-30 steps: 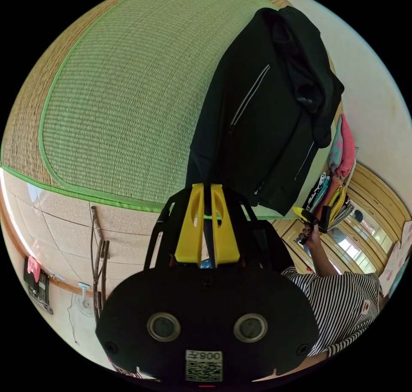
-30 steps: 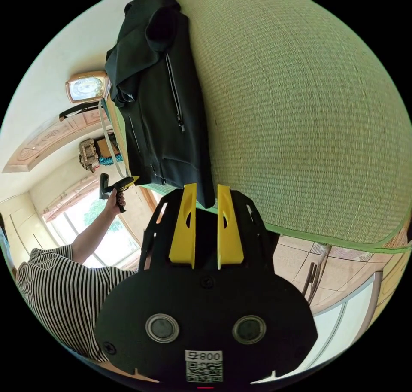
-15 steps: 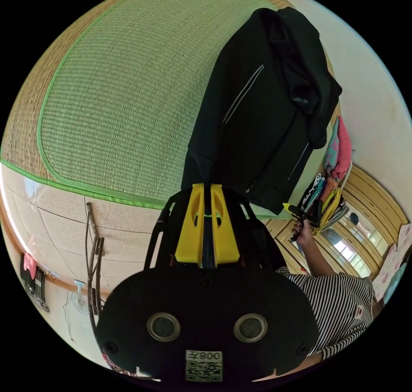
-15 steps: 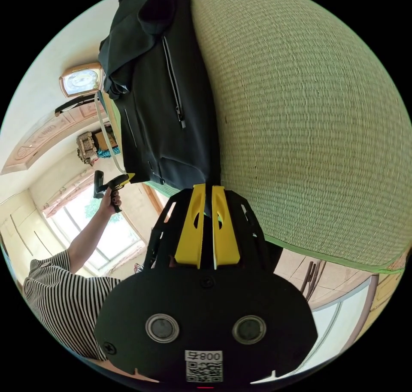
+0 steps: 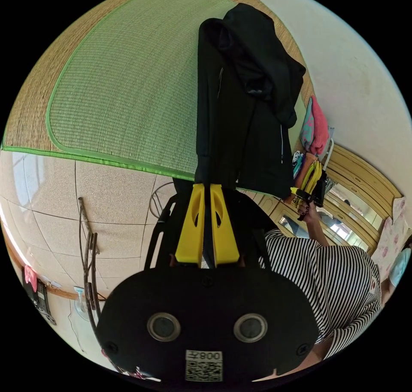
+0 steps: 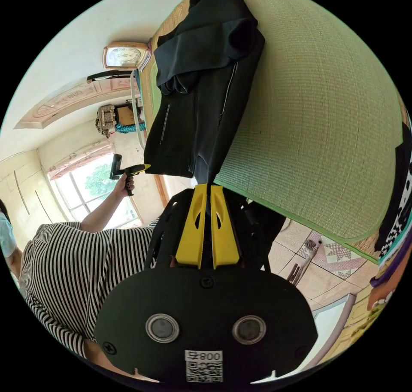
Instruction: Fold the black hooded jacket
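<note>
Both tongs apparently pinching jacket [image 5: 240, 121] hem

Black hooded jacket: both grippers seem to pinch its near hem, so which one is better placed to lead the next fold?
Probably neither: the left gripper and right gripper each clamp a near hem corner of the black hooded jacket; they'd likely carry it together.

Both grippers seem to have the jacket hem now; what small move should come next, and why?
Probably carry the hem up toward the hood. The left gripper and right gripper each look shut on a lower corner of the jacket, which is lifted off the mat at that end while the hood end lies on it.
</note>
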`<action>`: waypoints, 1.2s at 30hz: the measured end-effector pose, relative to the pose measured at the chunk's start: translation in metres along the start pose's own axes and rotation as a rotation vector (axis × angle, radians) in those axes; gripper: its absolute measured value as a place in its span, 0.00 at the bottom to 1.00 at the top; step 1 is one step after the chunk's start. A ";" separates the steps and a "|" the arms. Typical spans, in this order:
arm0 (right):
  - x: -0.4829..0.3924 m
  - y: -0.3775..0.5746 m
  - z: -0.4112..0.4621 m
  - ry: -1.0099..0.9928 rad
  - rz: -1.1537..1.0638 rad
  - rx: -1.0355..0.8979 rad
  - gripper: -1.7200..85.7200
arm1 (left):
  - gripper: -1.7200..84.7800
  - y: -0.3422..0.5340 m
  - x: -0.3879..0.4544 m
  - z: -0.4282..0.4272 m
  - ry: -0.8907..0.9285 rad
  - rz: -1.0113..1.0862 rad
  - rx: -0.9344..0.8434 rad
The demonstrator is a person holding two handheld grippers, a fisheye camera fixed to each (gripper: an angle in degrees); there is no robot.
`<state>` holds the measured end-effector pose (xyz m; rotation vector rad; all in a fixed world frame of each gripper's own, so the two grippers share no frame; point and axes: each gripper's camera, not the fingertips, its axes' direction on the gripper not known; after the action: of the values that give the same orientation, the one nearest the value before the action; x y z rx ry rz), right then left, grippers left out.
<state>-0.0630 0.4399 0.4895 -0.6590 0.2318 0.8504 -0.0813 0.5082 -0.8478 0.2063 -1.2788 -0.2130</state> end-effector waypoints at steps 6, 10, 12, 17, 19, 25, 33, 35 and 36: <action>-0.012 0.018 -0.019 0.003 0.039 -0.043 0.03 | 0.05 0.025 -0.002 0.005 0.050 -0.055 -0.053; -0.026 0.012 -0.037 -0.047 0.045 -0.018 0.03 | 0.05 0.022 -0.001 -0.006 0.135 -0.079 -0.011; -0.038 0.003 -0.048 -0.043 0.021 -0.006 0.03 | 0.05 0.015 0.002 -0.016 0.163 -0.062 0.018; -0.071 -0.030 -0.085 -0.042 -0.043 0.052 0.03 | 0.05 -0.019 0.018 -0.054 0.276 -0.016 0.133; -0.090 -0.051 -0.105 -0.035 -0.077 0.082 0.03 | 0.05 -0.035 0.026 -0.068 0.301 0.010 0.166; -0.135 -0.115 -0.153 -0.015 -0.131 0.164 0.03 | 0.05 -0.095 0.055 -0.113 0.355 0.070 0.269; -0.171 -0.210 -0.202 0.032 -0.077 0.242 0.03 | 0.05 -0.175 0.076 -0.154 0.397 0.024 0.400; -0.172 -0.232 -0.207 0.048 -0.040 0.242 0.03 | 0.05 -0.200 0.077 -0.159 0.403 -0.009 0.431; -0.172 -0.246 -0.209 0.048 -0.010 0.243 0.04 | 0.06 -0.206 0.077 -0.159 0.401 -0.016 0.434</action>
<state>0.0259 0.0854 0.5116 -0.4527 0.3685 0.7823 0.0837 0.2946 -0.8755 0.6008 -0.9100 0.0946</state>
